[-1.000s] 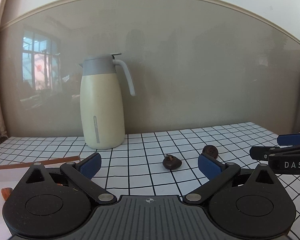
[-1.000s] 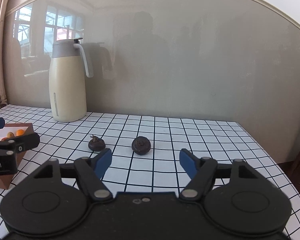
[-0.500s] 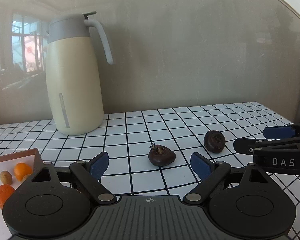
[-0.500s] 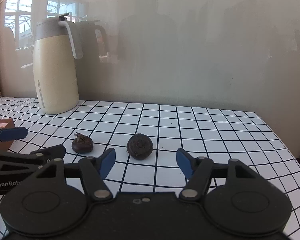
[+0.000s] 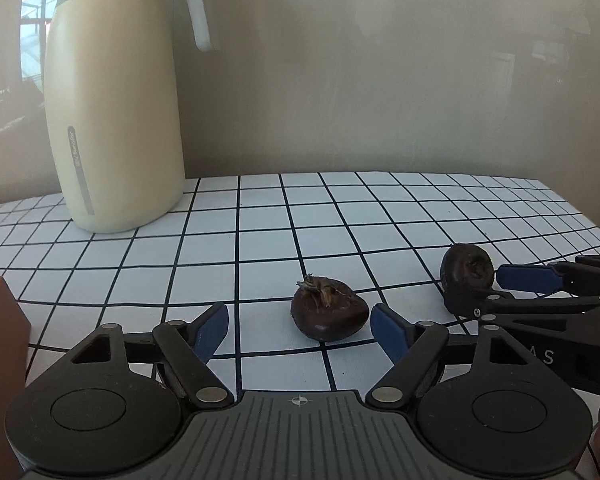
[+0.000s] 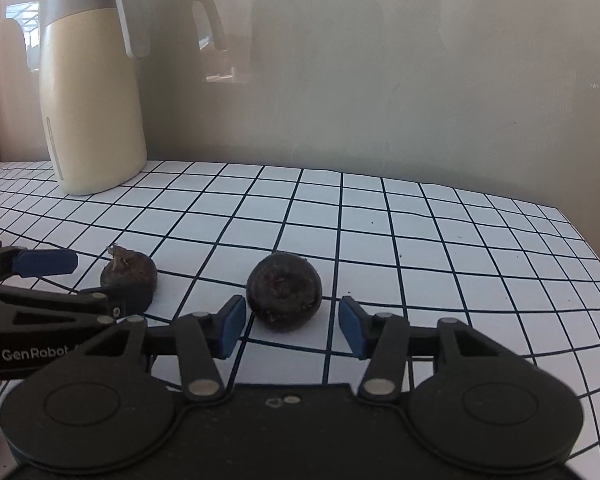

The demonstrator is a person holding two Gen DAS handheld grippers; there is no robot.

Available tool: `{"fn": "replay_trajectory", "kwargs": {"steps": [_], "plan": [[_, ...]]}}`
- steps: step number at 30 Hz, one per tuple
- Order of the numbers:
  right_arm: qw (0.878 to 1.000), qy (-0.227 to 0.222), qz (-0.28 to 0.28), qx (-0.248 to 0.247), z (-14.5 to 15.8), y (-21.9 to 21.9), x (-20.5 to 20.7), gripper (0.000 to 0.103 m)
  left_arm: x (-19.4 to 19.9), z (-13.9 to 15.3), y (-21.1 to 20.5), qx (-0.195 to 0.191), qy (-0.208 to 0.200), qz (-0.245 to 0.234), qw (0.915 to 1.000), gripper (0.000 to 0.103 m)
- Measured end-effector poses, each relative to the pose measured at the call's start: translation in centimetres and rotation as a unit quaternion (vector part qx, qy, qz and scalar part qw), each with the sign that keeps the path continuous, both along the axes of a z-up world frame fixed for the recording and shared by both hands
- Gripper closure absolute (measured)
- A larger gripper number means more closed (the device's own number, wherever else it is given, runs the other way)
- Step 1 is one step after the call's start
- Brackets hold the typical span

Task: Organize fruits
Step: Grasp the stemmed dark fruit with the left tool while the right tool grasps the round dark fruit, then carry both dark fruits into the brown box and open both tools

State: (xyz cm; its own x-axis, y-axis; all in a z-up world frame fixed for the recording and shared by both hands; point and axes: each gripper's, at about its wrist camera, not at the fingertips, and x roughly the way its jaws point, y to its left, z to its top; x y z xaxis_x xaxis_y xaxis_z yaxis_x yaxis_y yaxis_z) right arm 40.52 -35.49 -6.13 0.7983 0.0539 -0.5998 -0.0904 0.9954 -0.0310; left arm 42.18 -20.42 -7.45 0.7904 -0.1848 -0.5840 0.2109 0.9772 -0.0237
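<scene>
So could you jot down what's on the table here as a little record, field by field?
Surface: white tablecloth with a black grid
Fruit one: dark brown round fruit with a dried stem tuft, lying between the open jaws of the left gripper, untouched
Fruit two: dark brown round fruit without a tuft, lying just ahead of the open jaws of the right gripper, untouched
Background: tall cream jug with a grey lid and handle, upright by the wall
Left edge: brown cardboard box, contents hidden
</scene>
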Motion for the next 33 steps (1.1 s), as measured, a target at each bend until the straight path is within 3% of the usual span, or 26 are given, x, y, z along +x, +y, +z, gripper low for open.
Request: {"fn": "replay_trajectory", "kwargs": {"steps": [2,4,6,7,20,27,33], "plan": [[1.0,0.003,0.001,0.009,-0.1,-0.2,0.7,0.06,0.3,-0.1,-0.2,0.001,0.005,0.0,1.0,0.025],[1.0,0.008,0.005,0.014,-0.2,-0.3,1.0,0.068,0.4,-0.1,-0.6,0.007,0.007,-0.006,0.9999,0.029],[1.0,0.005,0.004,0.015,-0.1,-0.3,0.9,0.071,0.3,-0.1,-1.4,0.022,0.0,-0.02,0.9996,0.056],[1.0,0.006,0.006,0.017,-0.1,-0.4,0.9,0.071,0.2,0.0,-1.6,0.021,-0.003,-0.027,0.9994,0.059],[0.999,-0.04,-0.019,0.023,1.7,-1.7,-4.9,0.071,-5.5,2.0,0.6,0.001,-0.056,-0.026,0.9981,0.059],[0.998,-0.045,-0.033,0.024,3.0,-1.5,-9.6,0.071,-10.7,5.0,3.4,0.017,-0.098,-0.035,0.9944,0.059],[0.998,-0.04,-0.035,0.031,3.5,0.1,-14.9,0.071,-16.3,7.5,8.0,0.009,-0.126,-0.014,0.9919,0.059]]}}
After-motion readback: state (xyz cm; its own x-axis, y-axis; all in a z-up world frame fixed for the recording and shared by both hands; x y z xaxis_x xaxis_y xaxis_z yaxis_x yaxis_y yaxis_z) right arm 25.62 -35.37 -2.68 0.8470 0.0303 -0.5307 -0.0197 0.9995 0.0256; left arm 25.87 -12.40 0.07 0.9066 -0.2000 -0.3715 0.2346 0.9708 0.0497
